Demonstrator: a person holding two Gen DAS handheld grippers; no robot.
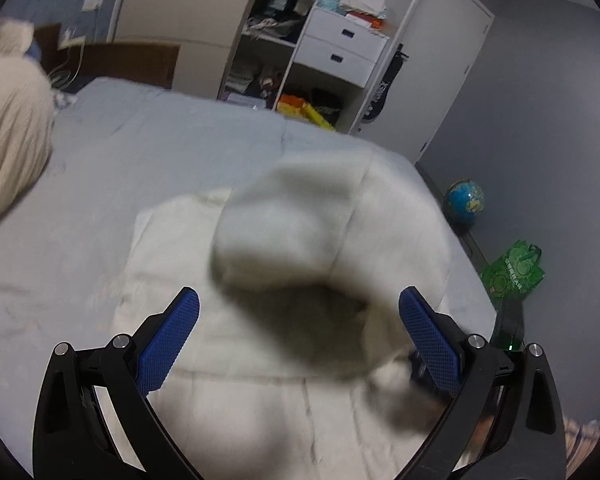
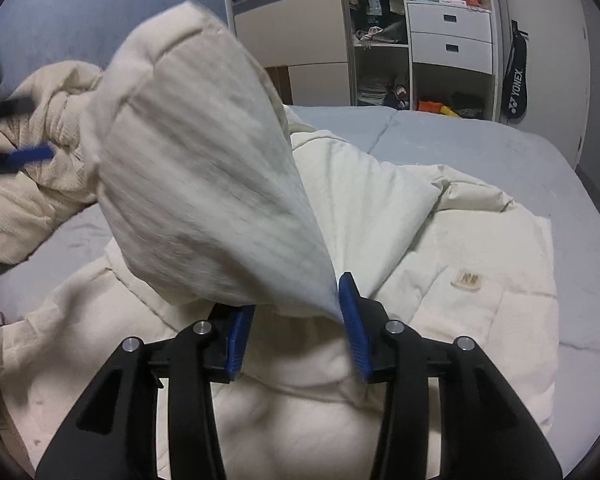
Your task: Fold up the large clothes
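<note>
The right gripper (image 2: pixel 296 320) is clamped on a lifted sleeve (image 2: pixel 204 168) of the cream padded jacket (image 2: pixel 440 280), which lies spread across the near half of the bed (image 2: pixel 500 152). The left gripper (image 1: pixel 300 336) hovers with jaws apart above the jacket, holding nothing. Risk: the bulky, slippery sleeve may slide from the pads if pulled sideways. Both grippers point forward and downward over the bed.

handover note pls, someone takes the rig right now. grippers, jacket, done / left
Right gripper: shut on a lifted sleeve of the cream jacket.
Left gripper: open, holding nothing, over the jacket.
Jacket body lies spread on the grey bed; a second cream garment is bunched beside it.
Done: sleeve picked up. Left: lay it across the body, likely fold the rest.
</note>
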